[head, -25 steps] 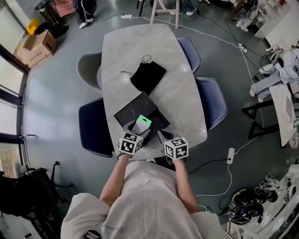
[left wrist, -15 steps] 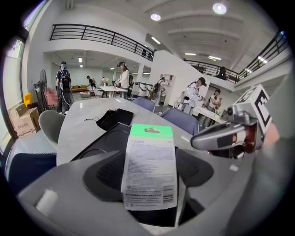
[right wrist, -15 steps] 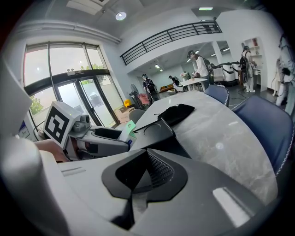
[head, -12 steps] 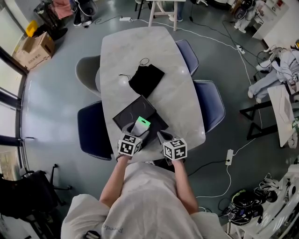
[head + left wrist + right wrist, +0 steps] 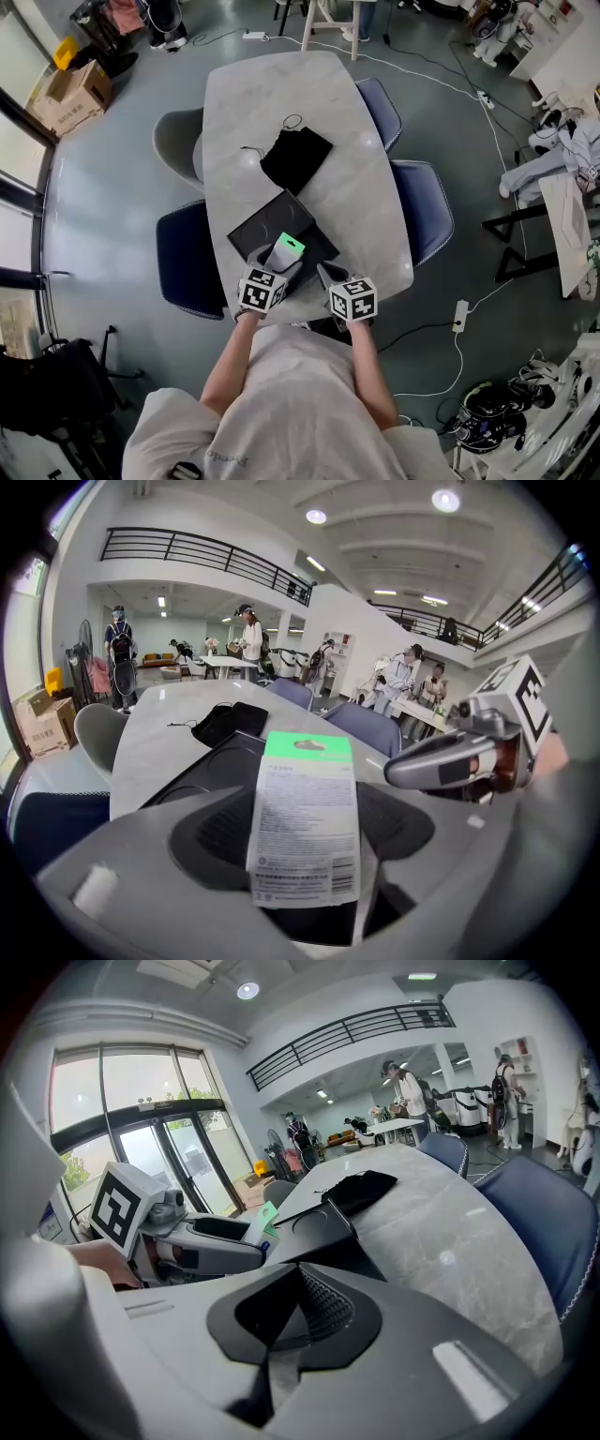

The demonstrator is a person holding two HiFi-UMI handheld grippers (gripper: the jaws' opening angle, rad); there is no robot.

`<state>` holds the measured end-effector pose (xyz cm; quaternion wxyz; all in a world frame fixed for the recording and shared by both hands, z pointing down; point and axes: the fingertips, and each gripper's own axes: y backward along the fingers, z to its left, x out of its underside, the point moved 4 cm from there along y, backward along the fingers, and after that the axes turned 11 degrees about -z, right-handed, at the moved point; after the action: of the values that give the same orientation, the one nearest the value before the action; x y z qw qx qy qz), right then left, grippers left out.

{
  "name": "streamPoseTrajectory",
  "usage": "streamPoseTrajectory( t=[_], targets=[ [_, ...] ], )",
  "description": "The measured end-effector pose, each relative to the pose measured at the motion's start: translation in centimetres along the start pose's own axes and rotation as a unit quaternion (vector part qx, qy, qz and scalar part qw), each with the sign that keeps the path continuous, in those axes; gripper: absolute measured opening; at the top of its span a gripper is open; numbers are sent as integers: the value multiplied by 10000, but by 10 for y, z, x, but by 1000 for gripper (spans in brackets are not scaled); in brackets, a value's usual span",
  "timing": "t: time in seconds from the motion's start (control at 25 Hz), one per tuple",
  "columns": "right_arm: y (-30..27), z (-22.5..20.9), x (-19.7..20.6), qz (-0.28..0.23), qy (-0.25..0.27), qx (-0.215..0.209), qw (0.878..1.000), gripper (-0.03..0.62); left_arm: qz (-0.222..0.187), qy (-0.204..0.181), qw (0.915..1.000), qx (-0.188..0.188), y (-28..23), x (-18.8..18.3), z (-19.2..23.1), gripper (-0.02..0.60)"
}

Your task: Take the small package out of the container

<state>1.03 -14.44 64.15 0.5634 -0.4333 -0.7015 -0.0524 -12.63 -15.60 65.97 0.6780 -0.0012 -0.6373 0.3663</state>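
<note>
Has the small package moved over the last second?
No. The small package, clamped in the left hand-held gripper, keeps its place over the black container; only the camera drifted.

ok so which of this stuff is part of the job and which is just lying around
Job: small package, held in the left gripper; black container; right gripper, shut and empty.
Lying about: black pouch; chairs; cardboard box on the floor.

Print on small package (image 5: 305,808) unreadably blurred; near corner of container (image 5: 253,223) behind left gripper (image 5: 277,264).
</note>
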Motion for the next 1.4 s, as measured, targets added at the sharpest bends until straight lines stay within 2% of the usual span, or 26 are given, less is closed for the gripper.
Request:
streamPoseTrajectory(
  t=[1.4],
  targets=[
    [21, 1, -2, -104, 117, 64, 9999, 2, -113, -99, 9997, 198, 3, -6, -19, 396]
  ],
)
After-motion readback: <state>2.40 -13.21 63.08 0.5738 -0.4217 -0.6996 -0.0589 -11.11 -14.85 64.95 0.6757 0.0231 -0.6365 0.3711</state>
